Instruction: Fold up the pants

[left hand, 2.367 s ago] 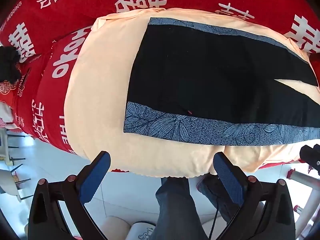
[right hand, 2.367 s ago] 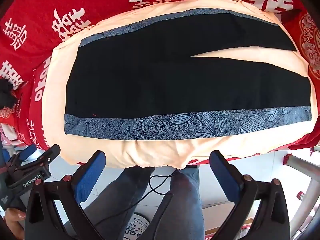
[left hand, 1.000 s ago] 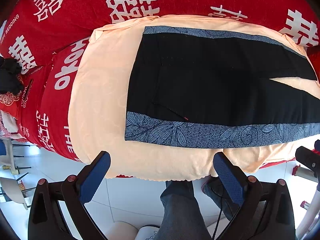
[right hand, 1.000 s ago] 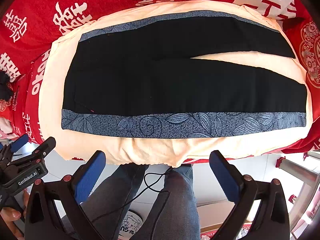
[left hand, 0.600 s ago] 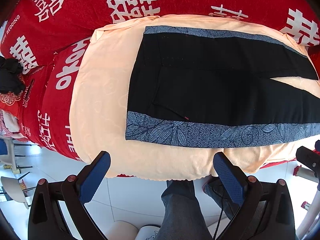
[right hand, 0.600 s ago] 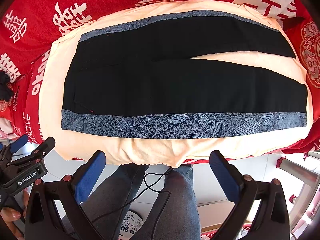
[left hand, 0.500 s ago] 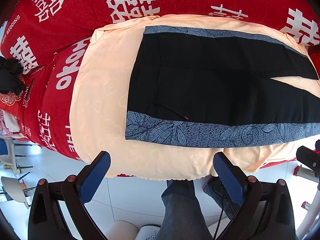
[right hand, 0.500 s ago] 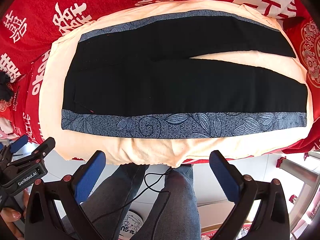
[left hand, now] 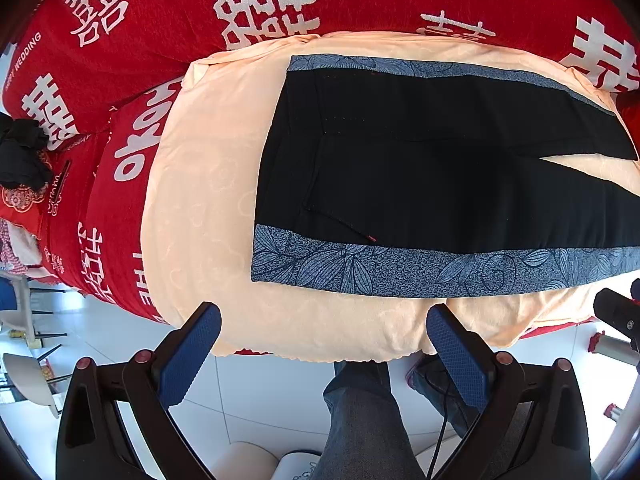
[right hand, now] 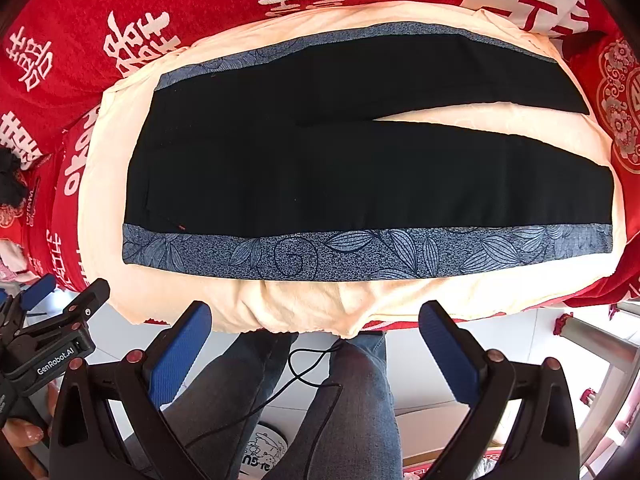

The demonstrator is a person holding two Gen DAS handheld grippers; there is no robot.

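Black pants (right hand: 360, 176) with a blue-grey leaf-patterned band (right hand: 360, 252) along each outer side seam and a tiny red tag (left hand: 371, 238) near the pocket. They lie on a pale peach cloth (left hand: 200, 200) with a faint tone-on-tone swirl. Under it, a red cover (left hand: 160, 12) printed with large white characters. Both grippers (left hand: 324, 340) (right hand: 316, 332) are black with blue textured pads (left hand: 188, 354).

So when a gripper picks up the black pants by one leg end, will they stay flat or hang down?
The pants lie thin and flat on the peach cloth, so they will probably droop and drag. The fabric looks light and smooth; it may slide on the cloth.
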